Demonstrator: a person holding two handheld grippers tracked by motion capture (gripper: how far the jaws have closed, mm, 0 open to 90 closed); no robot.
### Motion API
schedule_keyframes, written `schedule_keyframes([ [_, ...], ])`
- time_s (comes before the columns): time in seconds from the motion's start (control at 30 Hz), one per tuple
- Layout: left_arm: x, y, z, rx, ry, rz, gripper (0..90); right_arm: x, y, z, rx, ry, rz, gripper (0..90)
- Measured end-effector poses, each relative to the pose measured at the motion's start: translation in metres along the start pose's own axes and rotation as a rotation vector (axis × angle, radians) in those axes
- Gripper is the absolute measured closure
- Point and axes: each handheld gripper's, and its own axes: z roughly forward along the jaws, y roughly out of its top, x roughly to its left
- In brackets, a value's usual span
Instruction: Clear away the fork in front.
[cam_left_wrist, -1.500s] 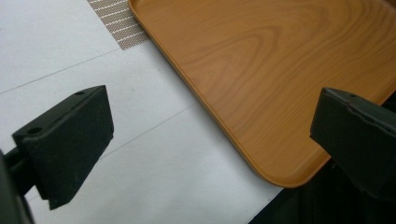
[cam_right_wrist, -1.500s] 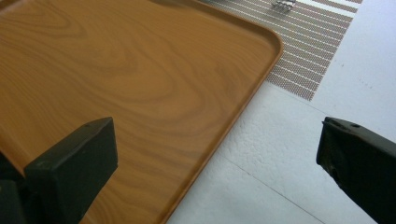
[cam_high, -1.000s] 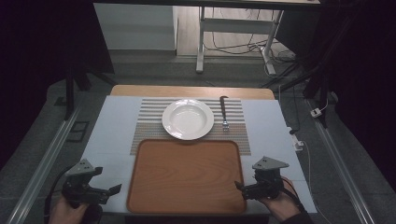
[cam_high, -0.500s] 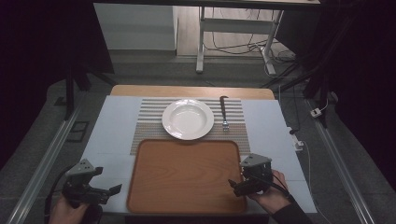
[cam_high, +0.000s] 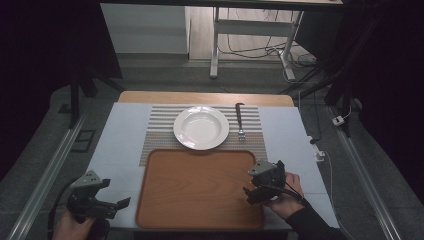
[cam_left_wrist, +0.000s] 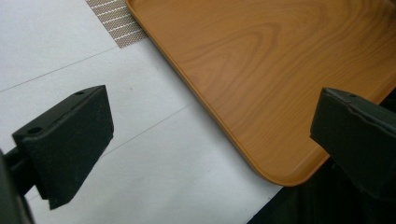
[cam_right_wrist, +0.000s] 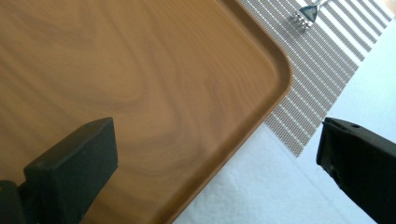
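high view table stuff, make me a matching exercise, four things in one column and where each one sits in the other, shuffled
Things
1. plate
2. fork
3. tray
4. right tongs

Places
A. over the tray's right edge
B. on the striped mat, right of the plate
C. nearest the person, in front of the mat
D. middle of the striped mat

Pairs: 1-D, 2-B, 3-C, 4-A

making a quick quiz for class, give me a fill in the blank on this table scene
1. The white plate rests on the striped ____.
2. The fork lies to the ____ of the plate in the high view.
3. The right gripper hovers over the wooden ____.
4. The left gripper's jaws stand ____.

Missing words: placemat; right; tray; open
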Motion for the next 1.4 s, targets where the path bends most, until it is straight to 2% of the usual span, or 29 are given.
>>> schedule_keyframes([
  [0.27,0.0,0.0,0.0,0.0,-0.001,-0.002,0.0,-0.007,0.01,0.013,0.045,-0.065,-0.101,0.0],
  [0.43,0.0,0.0,0.0,0.001,-0.001,-0.003,0.0,-0.012,0.014,0.018,0.051,-0.09,-0.132,0.0],
  [0.47,0.0,0.0,0.0,0.001,0.0,-0.002,0.0,-0.015,0.016,0.021,0.057,-0.108,-0.152,0.0],
  [0.73,0.001,0.0,0.0,0.001,-0.001,-0.004,0.0,-0.022,0.026,0.033,0.081,-0.143,-0.214,0.7],
  [0.87,0.001,0.0,0.0,0.001,-0.002,-0.005,0.0,-0.026,0.034,0.044,0.097,-0.167,-0.261,1.2],
  [1.07,0.001,0.0,0.0,0.002,-0.005,-0.004,0.0,-0.033,0.044,0.055,0.115,-0.189,-0.301,2.7],
  [1.17,0.001,0.0,0.0,0.002,-0.006,-0.003,0.0,-0.035,0.047,0.059,0.119,-0.193,-0.299,3.6],
  [1.2,0.001,0.0,0.0,0.002,-0.007,-0.004,0.0,-0.038,0.05,0.062,0.124,-0.195,-0.314,4.7],
  [1.4,0.001,0.0,0.001,0.009,-0.011,0.002,0.0,-0.045,0.057,0.068,0.129,-0.201,-0.33,6.5],
])
